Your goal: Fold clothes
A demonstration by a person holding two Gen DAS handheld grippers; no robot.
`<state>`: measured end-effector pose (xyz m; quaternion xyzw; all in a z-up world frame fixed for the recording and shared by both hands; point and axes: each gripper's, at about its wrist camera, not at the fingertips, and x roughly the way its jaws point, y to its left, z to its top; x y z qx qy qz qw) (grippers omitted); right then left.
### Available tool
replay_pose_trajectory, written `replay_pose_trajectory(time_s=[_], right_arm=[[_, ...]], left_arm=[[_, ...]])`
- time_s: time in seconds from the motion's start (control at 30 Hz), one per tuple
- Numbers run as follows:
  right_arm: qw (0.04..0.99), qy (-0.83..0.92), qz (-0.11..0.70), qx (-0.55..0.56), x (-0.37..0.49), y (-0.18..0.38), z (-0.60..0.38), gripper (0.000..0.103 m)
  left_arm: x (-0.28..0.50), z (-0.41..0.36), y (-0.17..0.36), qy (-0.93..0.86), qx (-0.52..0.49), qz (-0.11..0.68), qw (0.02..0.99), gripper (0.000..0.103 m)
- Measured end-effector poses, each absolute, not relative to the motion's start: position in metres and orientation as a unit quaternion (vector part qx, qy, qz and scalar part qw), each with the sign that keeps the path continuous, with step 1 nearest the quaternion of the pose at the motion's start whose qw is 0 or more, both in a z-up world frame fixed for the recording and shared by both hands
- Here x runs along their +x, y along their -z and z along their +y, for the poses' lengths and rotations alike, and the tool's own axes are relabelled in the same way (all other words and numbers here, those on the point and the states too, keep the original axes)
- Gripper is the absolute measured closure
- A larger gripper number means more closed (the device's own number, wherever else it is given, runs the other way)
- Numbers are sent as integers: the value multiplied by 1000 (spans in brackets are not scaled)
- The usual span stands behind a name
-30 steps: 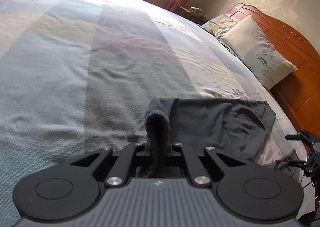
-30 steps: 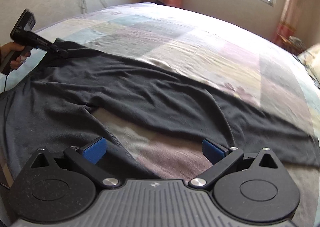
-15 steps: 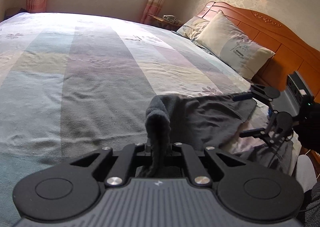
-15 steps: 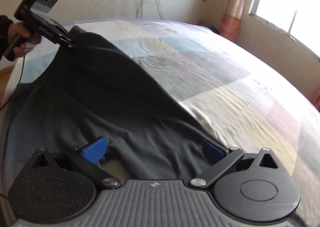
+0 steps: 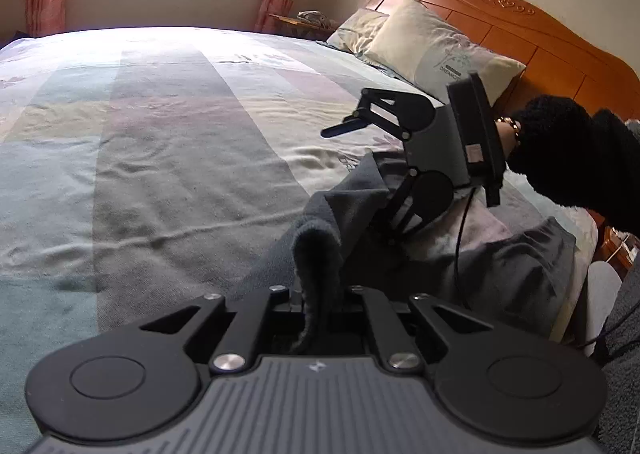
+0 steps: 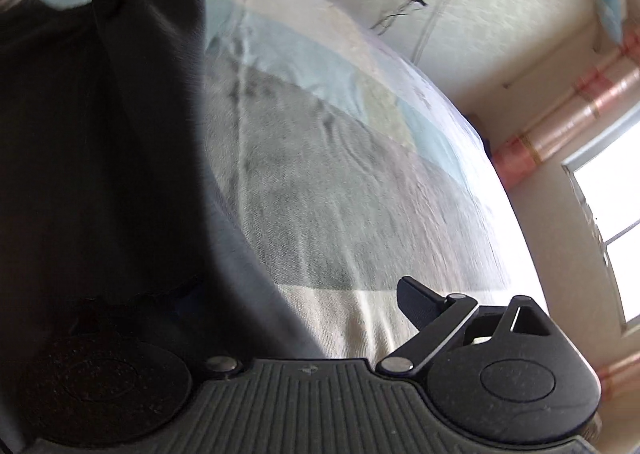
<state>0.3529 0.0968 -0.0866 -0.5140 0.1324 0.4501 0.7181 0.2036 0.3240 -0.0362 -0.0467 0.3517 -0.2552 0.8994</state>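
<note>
Dark garment point(image 5: 320, 254) on the striped bedspread point(image 5: 160, 158), one edge pinched in the left gripper point(image 5: 318, 294).
The cloth is clamped between its pressed-together jaws and trails away to the right; the right gripper point(image 5: 360, 178), just beyond, is seen closing from a wide spread, with dark cloth draped over one side.

The right gripper's point(image 6: 280, 314) left finger is hidden behind the dark garment point(image 6: 100, 154); the blurred bedspread point(image 6: 340, 194) perhaps hides creases.
</note>
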Motion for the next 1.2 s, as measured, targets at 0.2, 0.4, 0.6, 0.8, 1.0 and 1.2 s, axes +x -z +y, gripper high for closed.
replay_pose_trajectory(time_s=[0.2,0.4,0.6,0.8,1.0,1.2], right_arm=[[717,-439,93,-534,340,96,90,9],[680,-414,31,-605,296,122,84,62],[657,-394,30,-642,278,134,85,98],[665,-397,71,-628,279,94,86,98],[674,-409,92,-608,254,46,78,99],[663,-441,127,-591,217,13,78,99]], left_arm=[[196,320,41,264,-41,355,896,97],[197,325,40,259,-50,352,898,97],[195,326,43,248,-56,353,900,97],[191,332,29,241,-52,334,910,97],[184,343,18,232,-55,318,917,97],[169,347,15,228,-37,315,920,97]])
